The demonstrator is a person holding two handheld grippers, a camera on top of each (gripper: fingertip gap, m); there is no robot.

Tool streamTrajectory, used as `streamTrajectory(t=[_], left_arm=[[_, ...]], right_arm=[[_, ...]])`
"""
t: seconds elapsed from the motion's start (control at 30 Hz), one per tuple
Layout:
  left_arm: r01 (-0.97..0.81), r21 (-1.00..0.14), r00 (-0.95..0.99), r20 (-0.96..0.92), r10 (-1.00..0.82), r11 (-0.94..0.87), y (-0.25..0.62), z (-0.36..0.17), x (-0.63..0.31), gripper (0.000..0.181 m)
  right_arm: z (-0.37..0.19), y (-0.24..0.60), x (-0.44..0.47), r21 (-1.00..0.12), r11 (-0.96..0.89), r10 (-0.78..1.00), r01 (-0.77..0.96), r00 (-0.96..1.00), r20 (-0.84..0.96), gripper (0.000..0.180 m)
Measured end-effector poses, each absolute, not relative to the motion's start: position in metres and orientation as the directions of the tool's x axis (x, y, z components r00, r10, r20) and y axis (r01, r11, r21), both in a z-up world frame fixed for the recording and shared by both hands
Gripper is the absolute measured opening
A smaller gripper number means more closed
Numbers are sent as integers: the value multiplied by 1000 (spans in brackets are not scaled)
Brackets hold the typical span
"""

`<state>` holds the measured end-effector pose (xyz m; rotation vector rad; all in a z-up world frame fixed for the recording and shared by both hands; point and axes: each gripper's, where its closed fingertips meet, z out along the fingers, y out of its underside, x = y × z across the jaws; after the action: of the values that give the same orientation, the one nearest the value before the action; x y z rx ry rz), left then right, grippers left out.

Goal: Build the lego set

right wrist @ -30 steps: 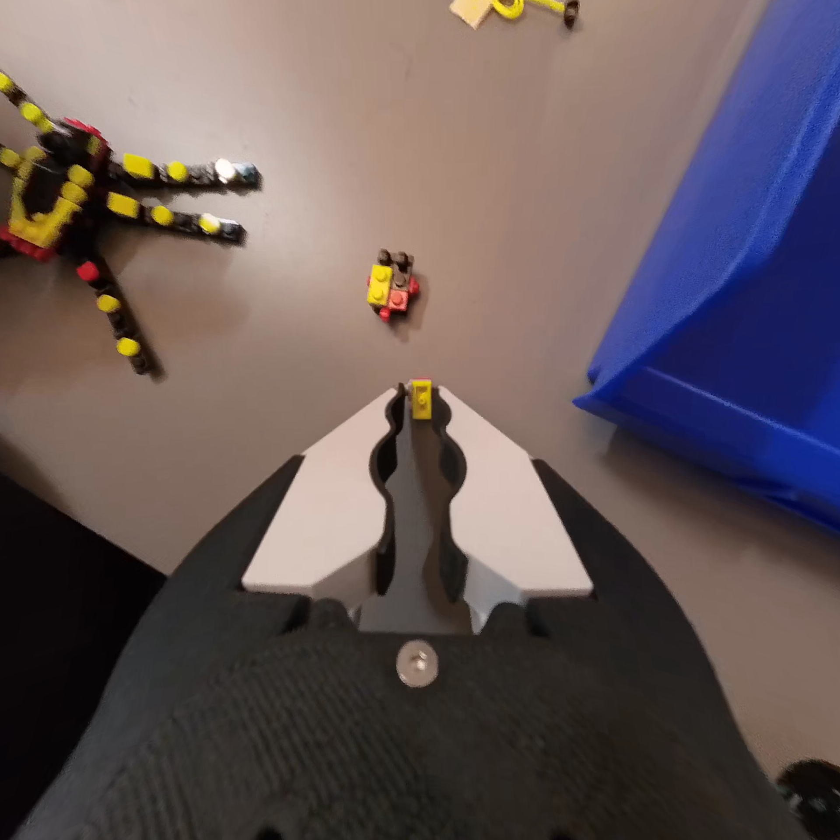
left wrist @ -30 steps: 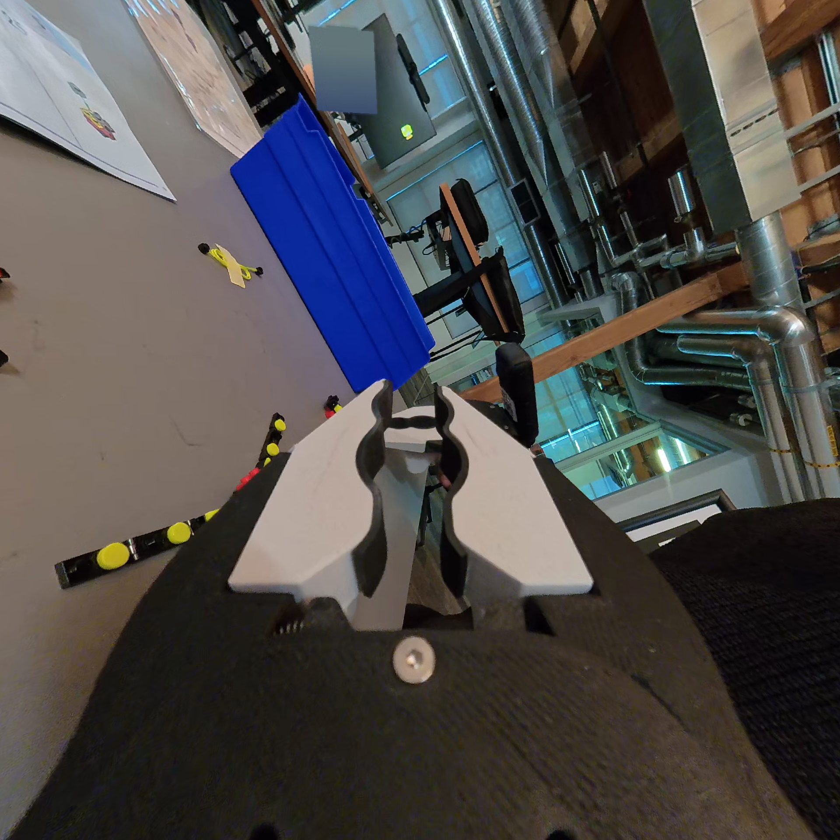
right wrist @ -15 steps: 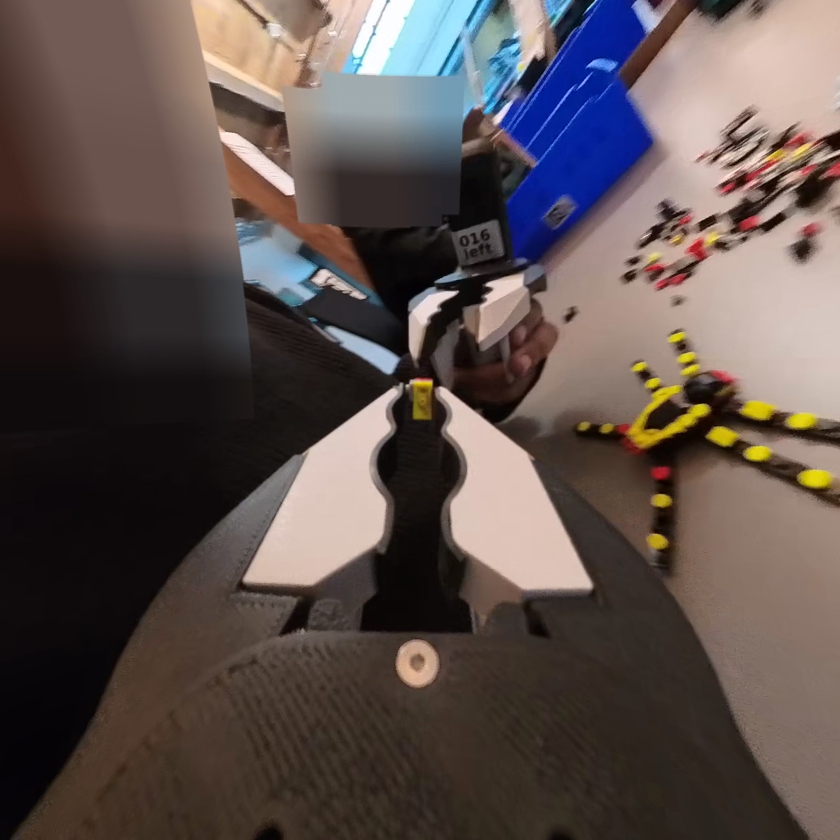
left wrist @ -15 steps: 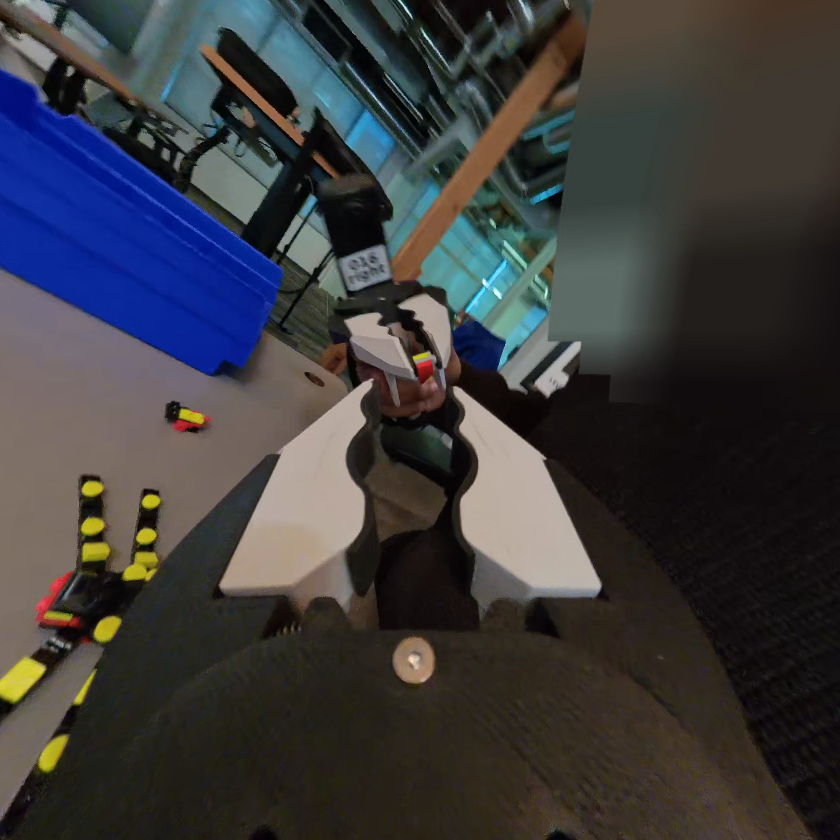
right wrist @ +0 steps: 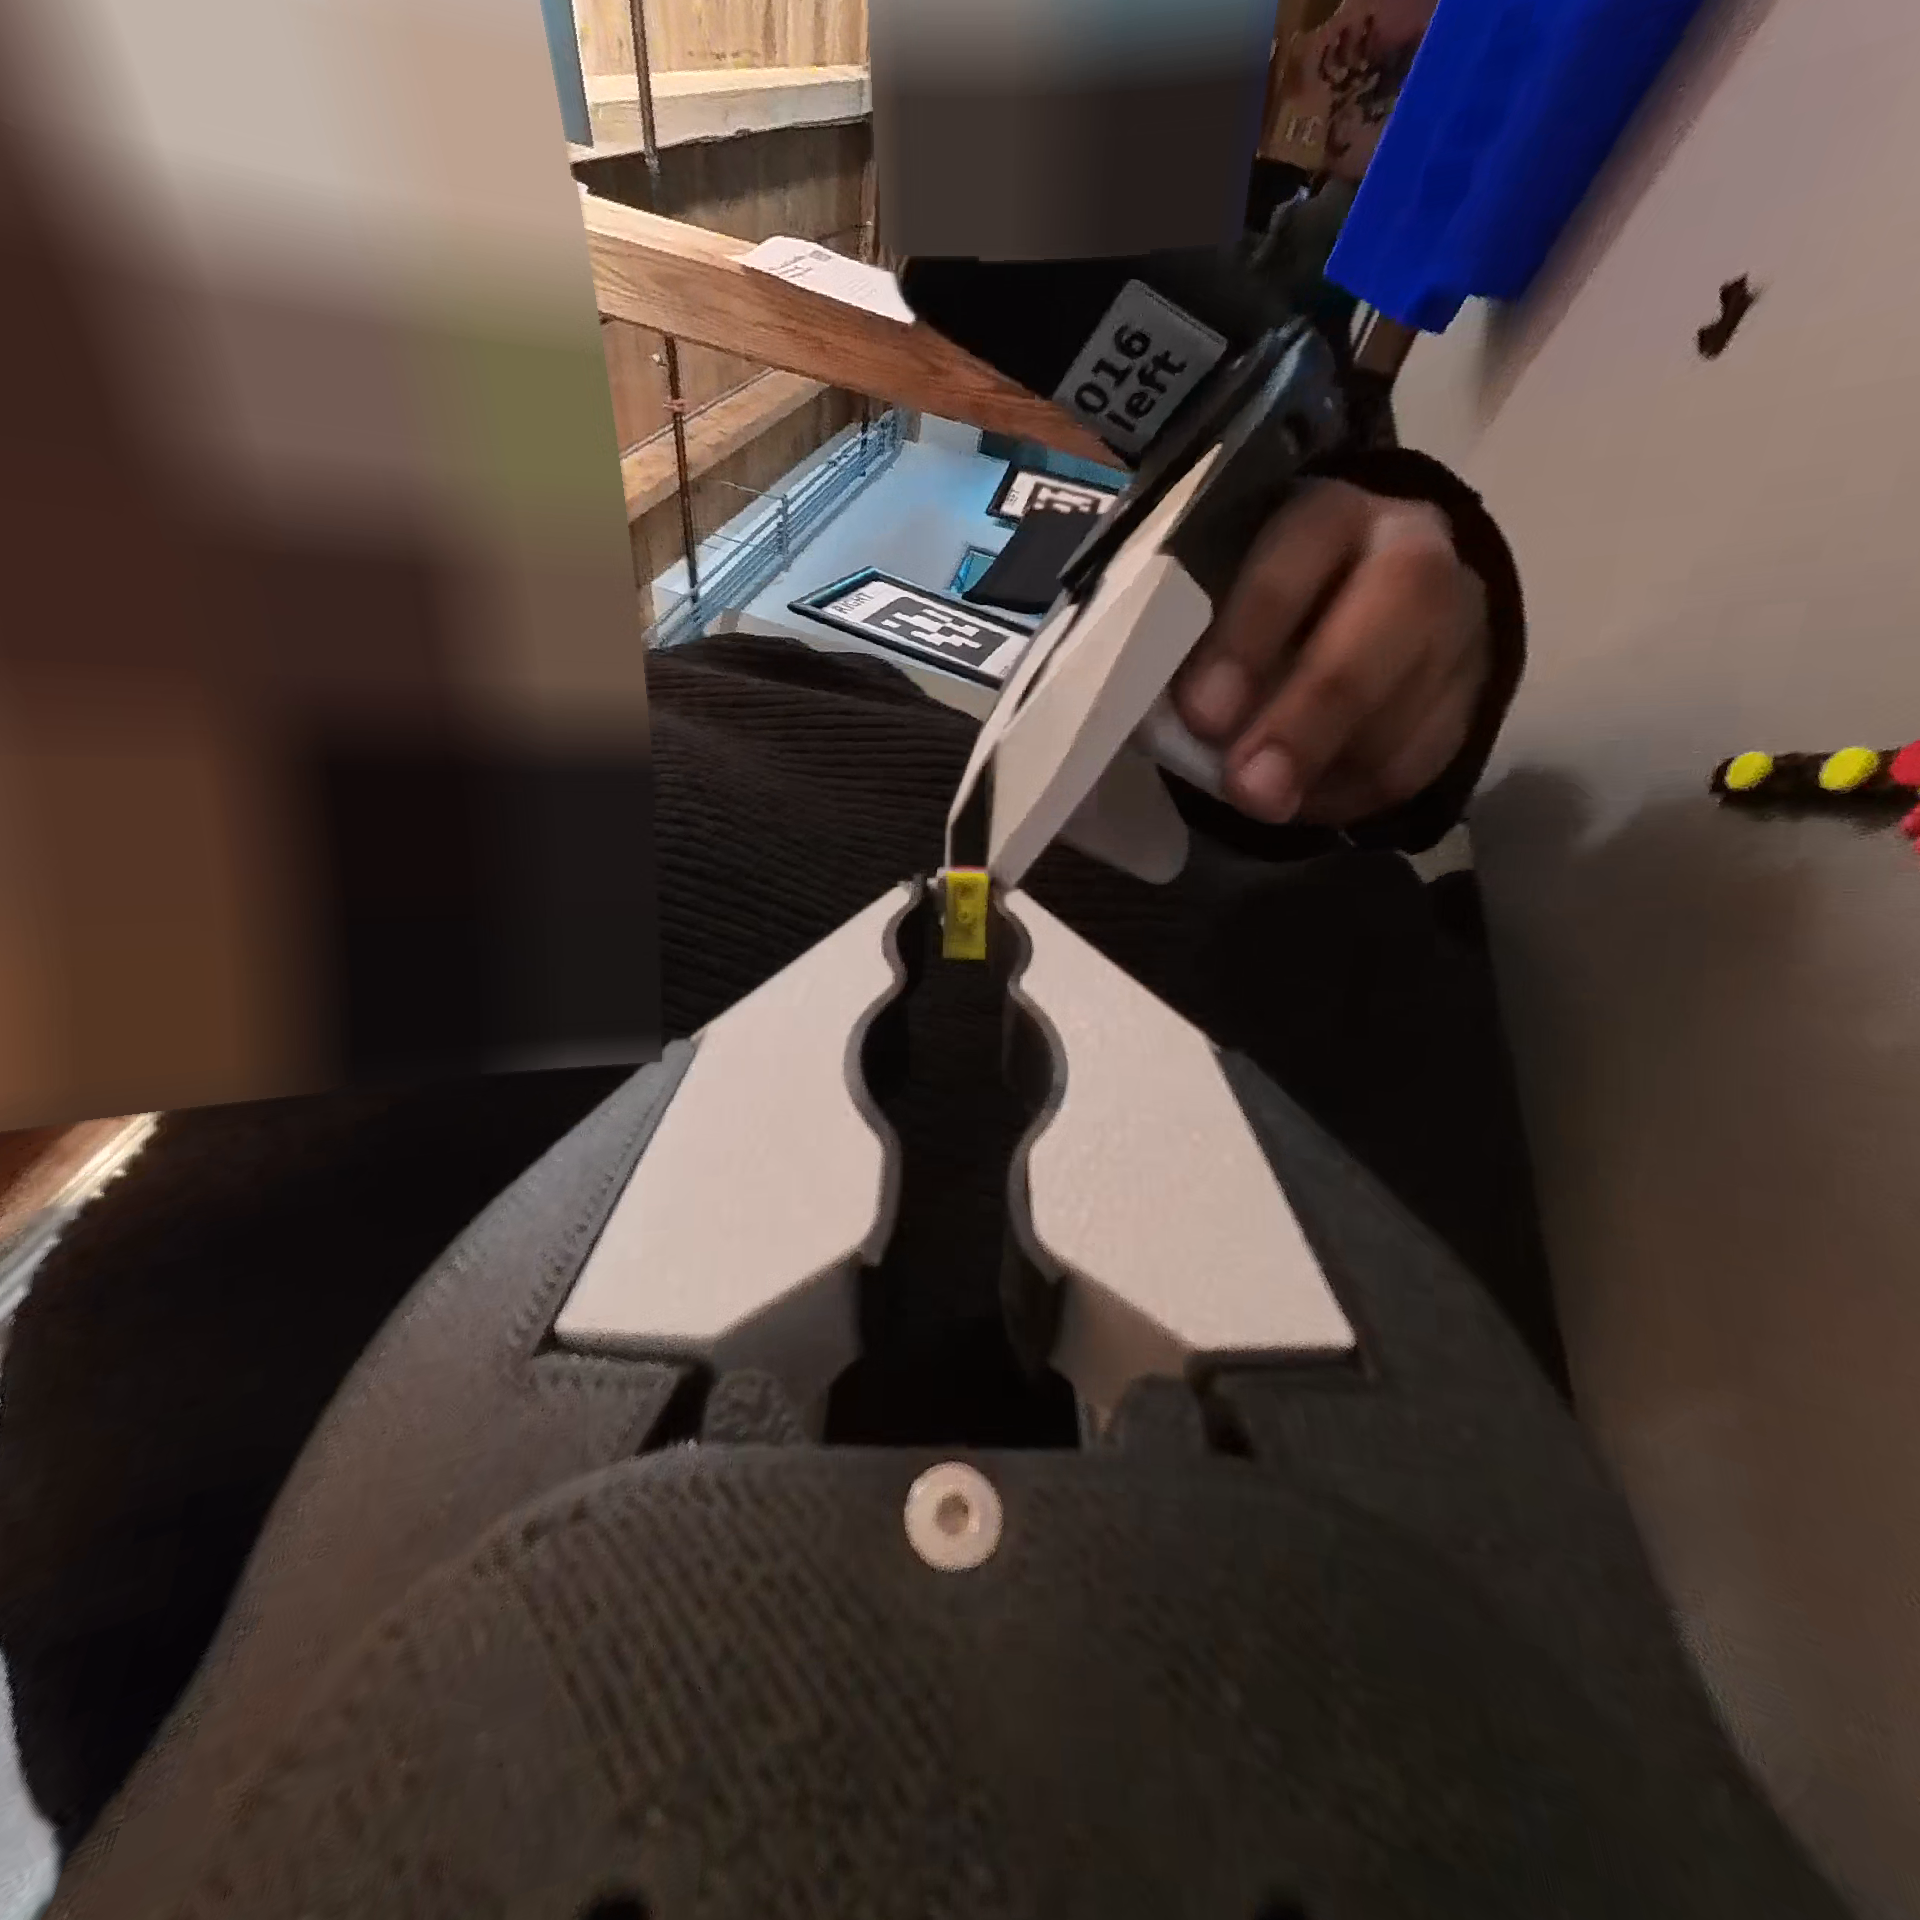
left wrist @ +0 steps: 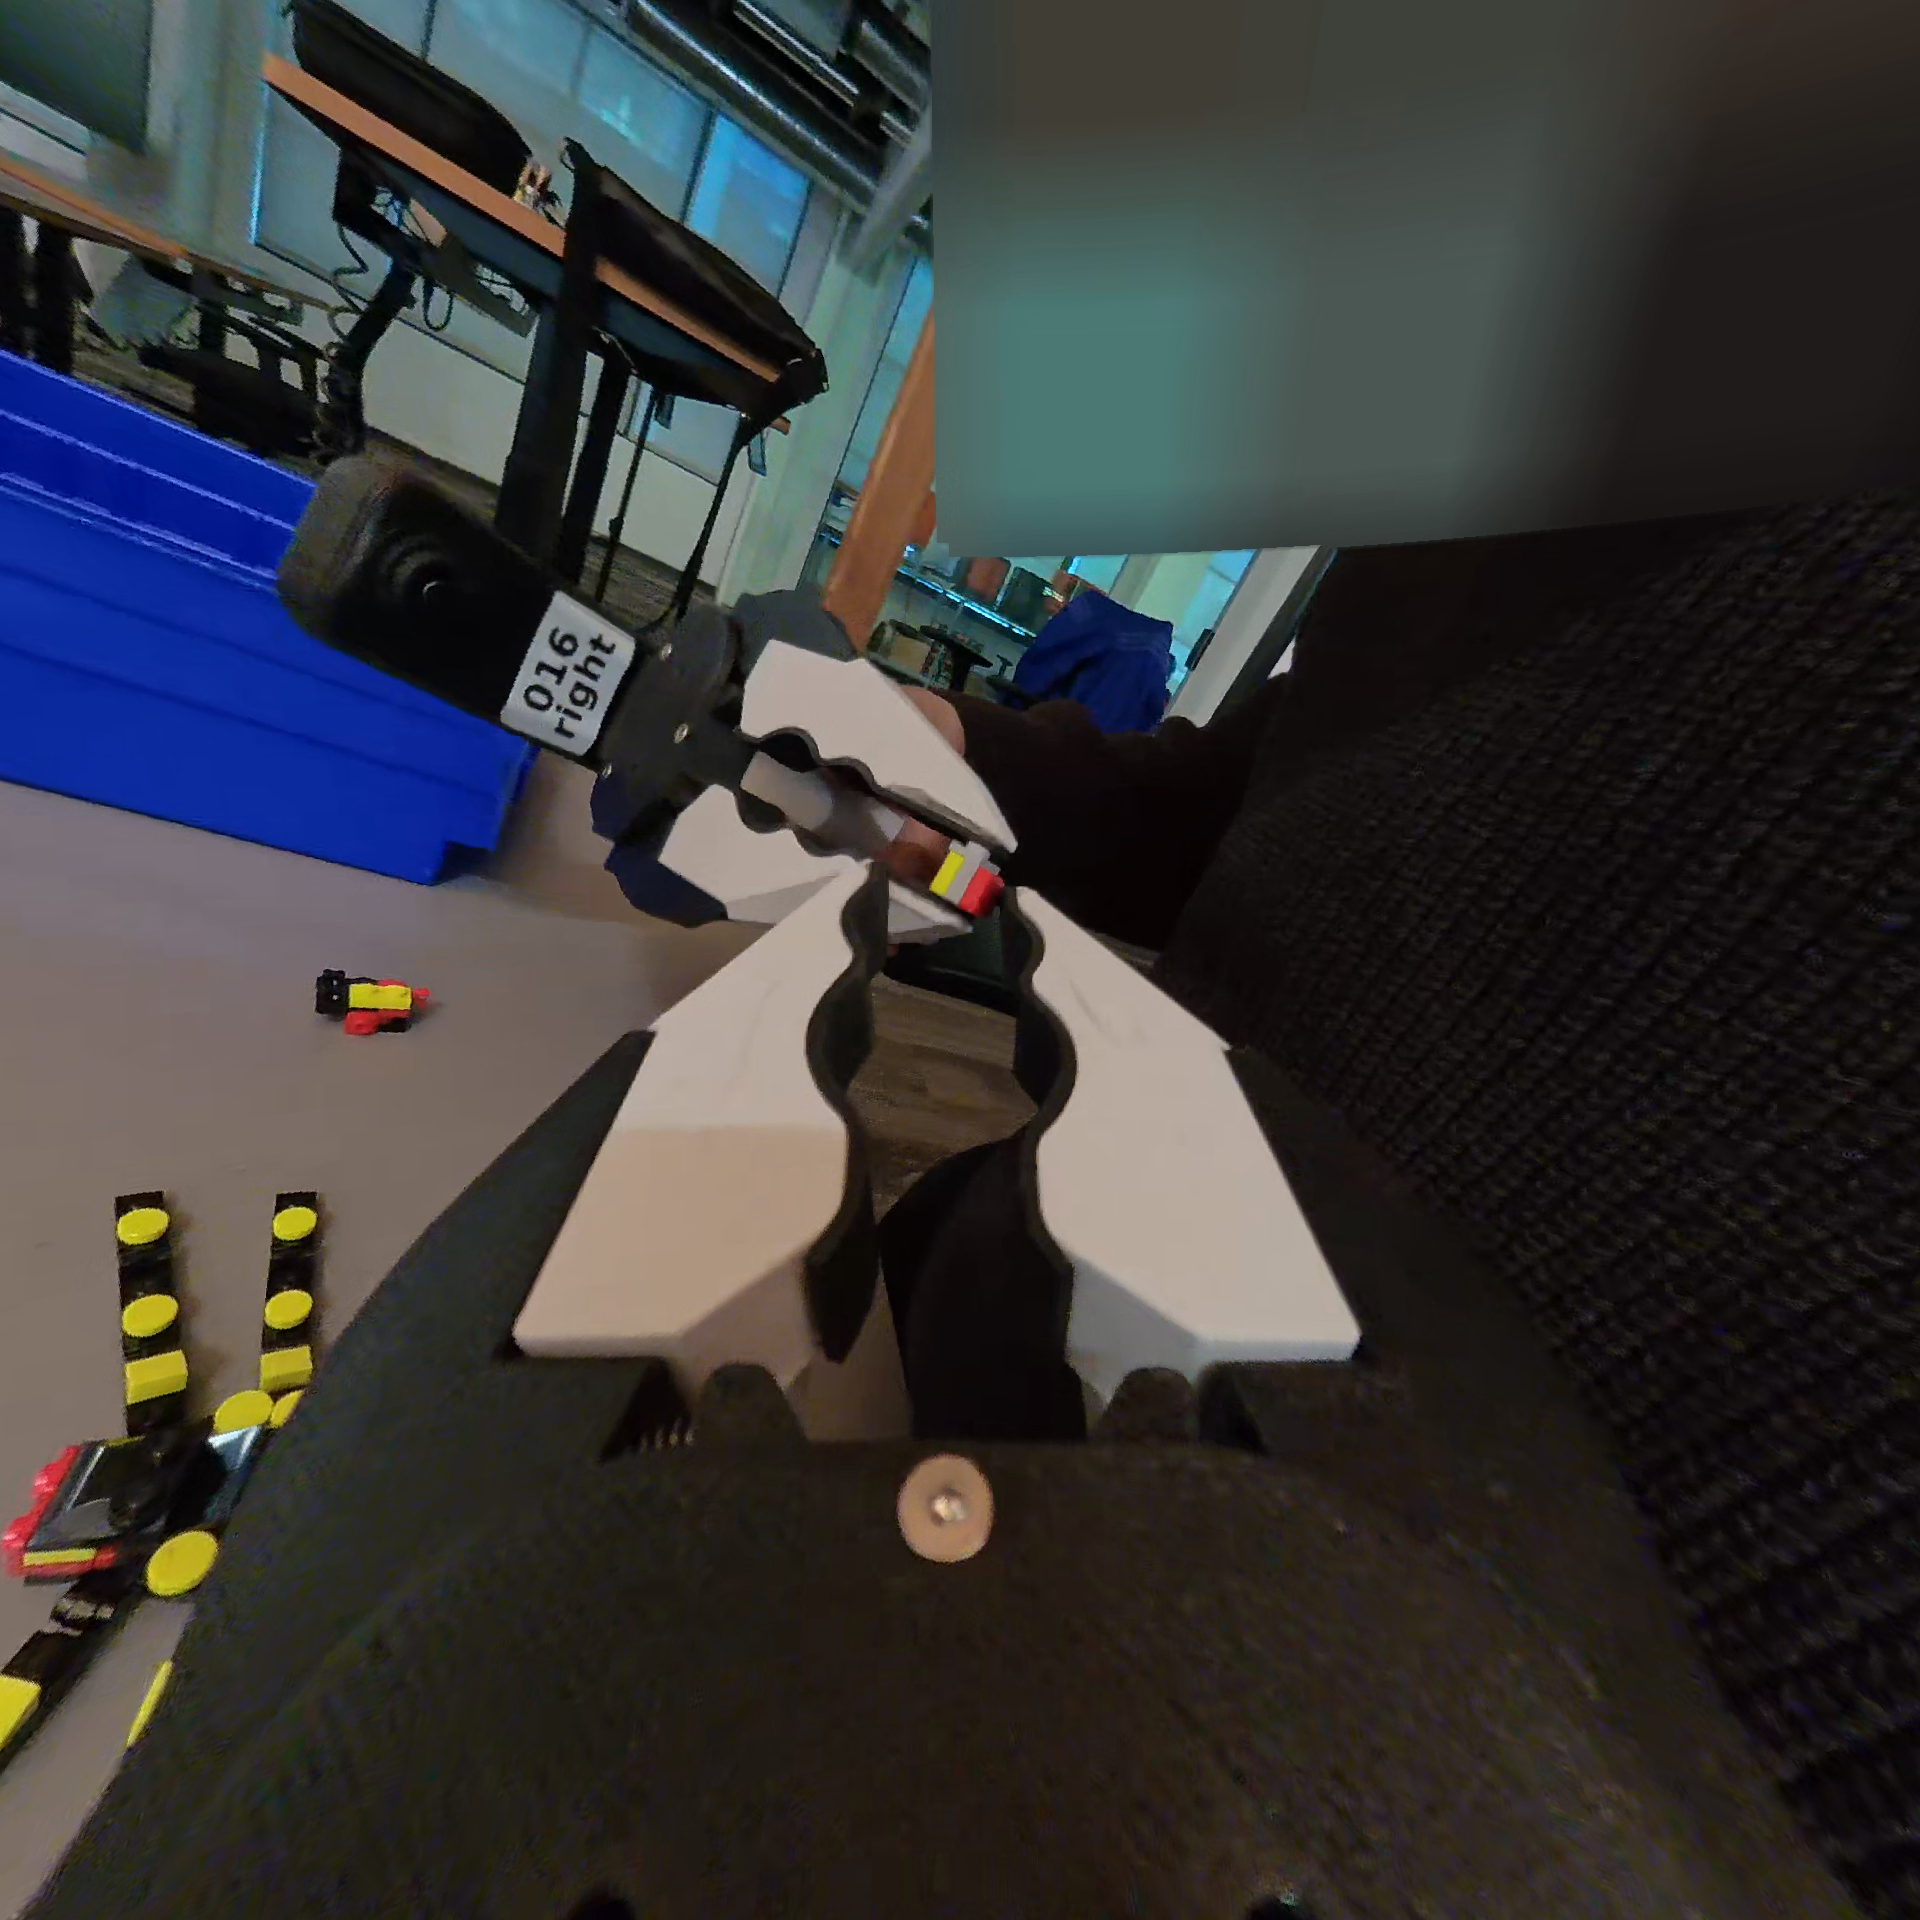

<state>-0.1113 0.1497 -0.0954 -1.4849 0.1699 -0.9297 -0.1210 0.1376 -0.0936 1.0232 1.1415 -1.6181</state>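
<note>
My right gripper (right wrist: pixel 964 902) is shut on a small yellow, grey and red lego piece (right wrist: pixel 964 923), held in the air in front of the person's black sweater. In the left wrist view it reaches in from the left (left wrist: pixel 985 889) with the piece (left wrist: pixel 961 879) at its tips. My left gripper (left wrist: pixel 943 906) is open, with one fingertip on each side of that piece. In the right wrist view the left gripper (right wrist: pixel 974 864) comes down from the upper right, held by a hand (right wrist: pixel 1340 644), and its tips touch the top of the piece.
A black and yellow spider-like lego model (left wrist: pixel 156 1455) lies on the grey table (left wrist: pixel 208 1091); its legs (right wrist: pixel 1808 774) show at the right. A small black, yellow and red sub-assembly (left wrist: pixel 372 1003) lies nearby. A blue bin (left wrist: pixel 156 644) stands behind. My two grippers' fingertips are within a few centimetres of each other.
Both grippers have lifted off the table and turned to face each other. They have closed in until the right gripper's piece sits between the left gripper's fingertips.
</note>
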Motion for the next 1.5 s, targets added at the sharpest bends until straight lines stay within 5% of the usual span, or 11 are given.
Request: streamTrajectory(t=[0.3,0.57,0.67,0.77,0.83,0.9,0.97,1.07,1.2,1.3,1.5], left_arm=[[407,-895,704,433,-563,-180,157,-104,-118,10],[436,-879,731,471,-494,-193,166,-114,-129,10],[483,-857,730,509,-456,-183,168,-114,-140,9],[546,-816,739,577,-348,-191,174,-123,-162,10],[616,-759,723,651,-230,-211,179,-138,-182,10],[707,-674,661,738,-140,-214,184,-149,-197,10],[795,-568,565,821,-83,-214,192,-156,-205,10],[842,-474,484,874,-27,-257,204,-166,-199,10],[831,-456,487,873,19,-319,220,-171,-187,10],[818,-472,506,862,21,-328,226,-167,-183,9],[843,-436,463,886,11,-315,232,-166,-177,10]], right_arm=[[-105,148,-130,-100,-231,-278,968,-164,-947,9],[-116,161,-142,-103,-323,-221,941,-181,-958,11],[-124,170,-148,-174,-375,-121,911,-234,-965,20],[-126,178,-154,-392,-392,105,832,-382,-918,14],[-124,185,-162,-630,-344,362,697,-521,-773,12],[-127,199,-176,-844,-167,676,510,-564,-474,34],[-129,221,-190,-934,89,875,346,-474,-93,45],[-138,229,-196,-860,438,862,263,-394,318,45],[-165,218,-192,-667,689,712,285,-440,547,23],[-168,219,-190,-584,760,645,285,-433,629,21],[-168,223,-188,-592,748,659,299,-434,614,10]])
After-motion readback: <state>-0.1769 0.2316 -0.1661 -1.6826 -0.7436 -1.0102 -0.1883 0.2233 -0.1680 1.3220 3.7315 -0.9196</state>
